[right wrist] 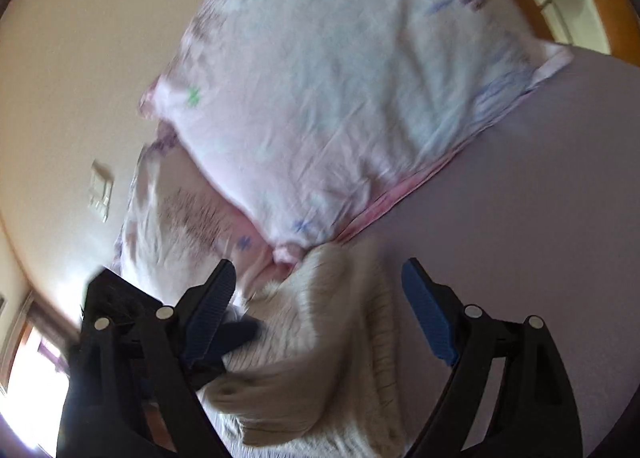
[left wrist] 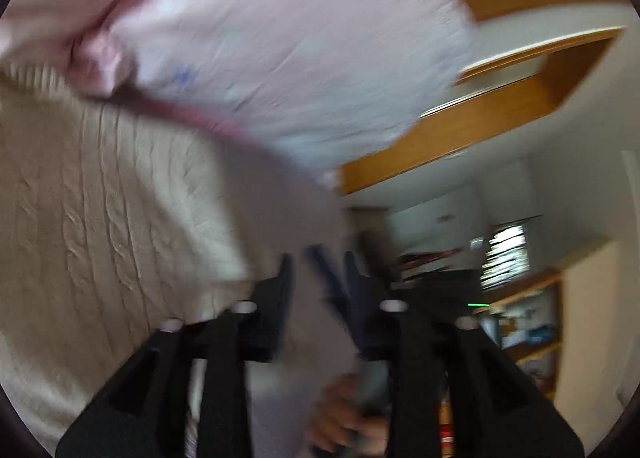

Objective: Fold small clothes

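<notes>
Left gripper (left wrist: pixel 316 270): fingers close together; blur hides whether they pinch anything, cannot tell. Cream cable-knit sweater (left wrist: pixel 100 217) lies to its left, ribbed and soft, on the lilac sheet (right wrist: pixel 520 197). Pink flower-print pillow (left wrist: pixel 280 57) lies far. Right gripper (right wrist: pixel 320 298): blue ribbed pads (right wrist: pixel 430 322) spread wide, straddling the sweater's bunched edge, gripping nothing.

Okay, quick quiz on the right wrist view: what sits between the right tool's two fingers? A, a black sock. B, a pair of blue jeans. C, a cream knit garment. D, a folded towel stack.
C: the cream knit garment lies between the spread fingers of the right tool.
</notes>
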`<state>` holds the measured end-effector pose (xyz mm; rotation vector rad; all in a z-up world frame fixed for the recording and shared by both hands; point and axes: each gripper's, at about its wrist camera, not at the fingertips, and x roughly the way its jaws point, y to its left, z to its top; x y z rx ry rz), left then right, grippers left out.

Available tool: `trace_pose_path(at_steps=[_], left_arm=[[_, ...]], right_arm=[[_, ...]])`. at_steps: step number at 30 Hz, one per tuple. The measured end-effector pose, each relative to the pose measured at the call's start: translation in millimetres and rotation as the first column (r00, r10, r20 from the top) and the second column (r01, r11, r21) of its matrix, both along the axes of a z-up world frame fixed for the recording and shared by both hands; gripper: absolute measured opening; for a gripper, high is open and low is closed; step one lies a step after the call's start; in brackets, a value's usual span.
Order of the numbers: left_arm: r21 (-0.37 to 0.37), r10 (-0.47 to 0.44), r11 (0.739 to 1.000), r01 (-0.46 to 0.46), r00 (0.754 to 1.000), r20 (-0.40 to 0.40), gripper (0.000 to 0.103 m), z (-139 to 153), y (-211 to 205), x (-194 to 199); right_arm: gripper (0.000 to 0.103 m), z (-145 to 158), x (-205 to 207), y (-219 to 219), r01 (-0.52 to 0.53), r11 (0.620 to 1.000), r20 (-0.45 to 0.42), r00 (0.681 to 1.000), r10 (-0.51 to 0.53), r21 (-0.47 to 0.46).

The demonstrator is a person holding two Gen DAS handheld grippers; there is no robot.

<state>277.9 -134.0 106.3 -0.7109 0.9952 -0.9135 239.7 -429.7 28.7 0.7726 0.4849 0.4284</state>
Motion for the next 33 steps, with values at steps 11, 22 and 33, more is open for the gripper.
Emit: trace_pose_path(at_steps=[11,22,33], left_arm=[[0.372,0.058,0.916,-0.148,0.968,0.244,0.085,-1.2,63.9,-60.1],[0.593,-0.136,0.803,-0.065,0.948,0.289,0.08,-49.8,38.8,-100.2],[0.431,0.206,0.865,-0.257,0.965,0.161,0.087,-52.6,120.1,-50.5]], right_arm=[[0.069,8.1,-1.5,54.0,-0.11,0.944,-0.072,0.993,0.092,-0.311],[0.004,-18.5,-0.5,31.0,0.004,0.936,-0.199,0.977,-0.079,-0.351],[0.079,-32.1,11.3,38.3,-0.148,0.974,-0.307,0.948,0.09,-0.173]])
